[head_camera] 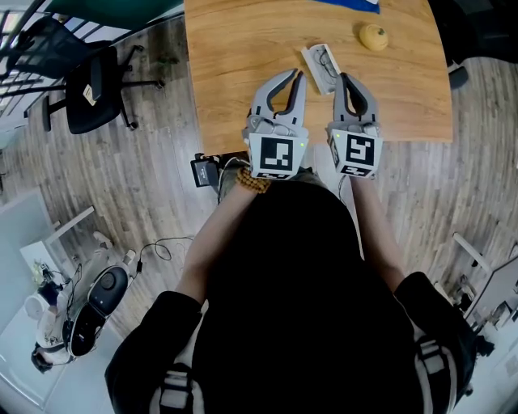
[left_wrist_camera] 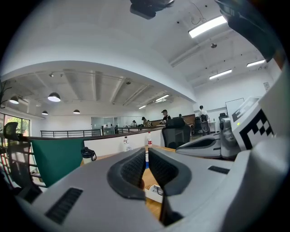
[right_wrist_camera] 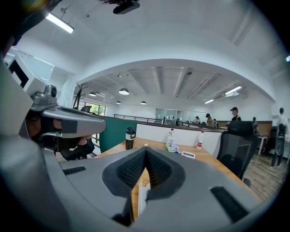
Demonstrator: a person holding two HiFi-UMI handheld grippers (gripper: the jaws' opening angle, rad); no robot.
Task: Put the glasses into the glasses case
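Observation:
A small white glasses case (head_camera: 318,68) lies open on the wooden table (head_camera: 243,48), and thin dark glasses (head_camera: 326,58) seem to rest on it. Both grippers hover over the table's near edge, one on each side of the case and just short of it. My left gripper (head_camera: 298,75) has its jaws together and empty. My right gripper (head_camera: 343,78) is shut too, with nothing held. The left gripper view looks past the left gripper's own tips (left_wrist_camera: 146,154) at the case (left_wrist_camera: 153,194) low ahead. In the right gripper view the case's white edge (right_wrist_camera: 141,199) shows below the right gripper's tips (right_wrist_camera: 145,152).
A yellow round object (head_camera: 373,36) sits on the table beyond the case, and a blue item (head_camera: 348,3) lies at the far edge. A black office chair (head_camera: 93,85) stands left of the table. A black box with cables (head_camera: 202,171) lies on the floor.

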